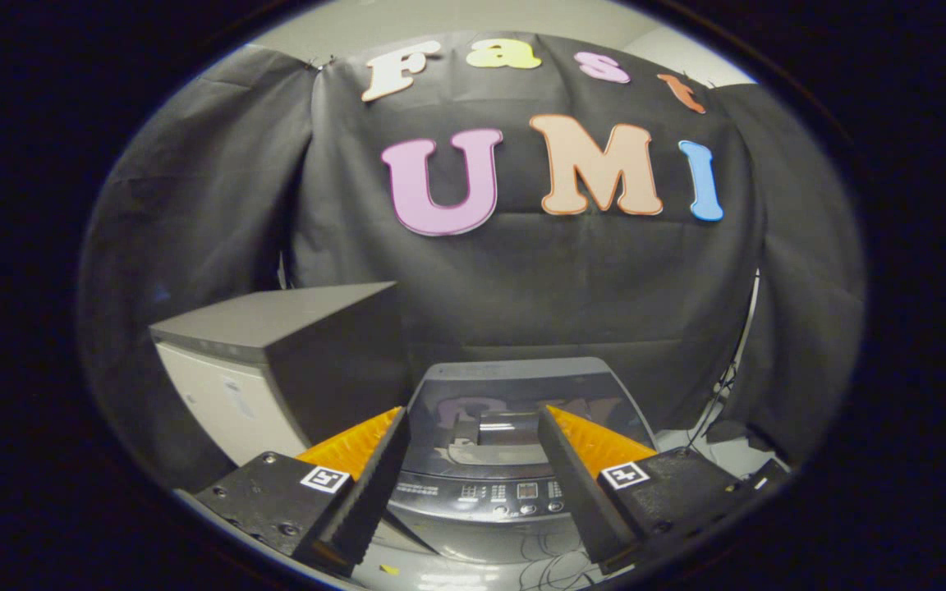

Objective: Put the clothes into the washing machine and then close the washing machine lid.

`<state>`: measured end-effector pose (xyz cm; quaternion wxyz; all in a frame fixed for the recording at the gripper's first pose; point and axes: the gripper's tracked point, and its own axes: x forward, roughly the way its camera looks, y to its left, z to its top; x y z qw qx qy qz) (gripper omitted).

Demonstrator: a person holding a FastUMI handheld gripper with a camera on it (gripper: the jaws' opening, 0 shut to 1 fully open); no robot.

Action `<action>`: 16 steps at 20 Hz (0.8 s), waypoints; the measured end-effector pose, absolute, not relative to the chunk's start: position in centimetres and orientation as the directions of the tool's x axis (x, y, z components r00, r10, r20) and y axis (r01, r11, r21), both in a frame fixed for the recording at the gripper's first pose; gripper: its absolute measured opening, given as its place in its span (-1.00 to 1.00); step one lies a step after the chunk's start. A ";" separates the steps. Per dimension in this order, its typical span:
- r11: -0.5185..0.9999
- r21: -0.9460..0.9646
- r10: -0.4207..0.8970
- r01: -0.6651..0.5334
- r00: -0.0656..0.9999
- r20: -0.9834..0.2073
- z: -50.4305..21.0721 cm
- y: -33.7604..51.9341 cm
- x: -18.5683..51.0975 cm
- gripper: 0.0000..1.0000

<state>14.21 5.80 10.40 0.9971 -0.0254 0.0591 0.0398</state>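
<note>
The washing machine (514, 460) stands low and just ahead of the gripper (470, 435), framed between its two fingers, with its dark glass lid (514, 402) lying flat and closed over the tub, so the drum inside cannot be seen. Its control panel (489, 495) runs along the near edge, facing the person who holds the tool, which suits a top-loader meant to be worked from the front. The fingers are spread wide apart with nothing between them, hanging above the machine and touching neither lid nor panel. No clothes are to be made out, so whether they are already inside under the shut lid I cannot tell; if they are, the task looks done or nearly so. To the left of the machine, close beside it, stands a grey-topped cabinet (276, 361) with a pale front. On the right, cables (727, 386) trail down near the booth wall, probably the machine's supply, kept behind it and out of the working path.
</note>
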 end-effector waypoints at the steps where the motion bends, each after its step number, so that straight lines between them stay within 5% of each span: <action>1: 0.995 -0.031 0.095 -0.098 0.992 -0.083 11.6 6.1 12.6 0.92; 16: 0.975 -0.051 0.219 -0.215 0.973 0.079 11.7 5.2 0.0 0.91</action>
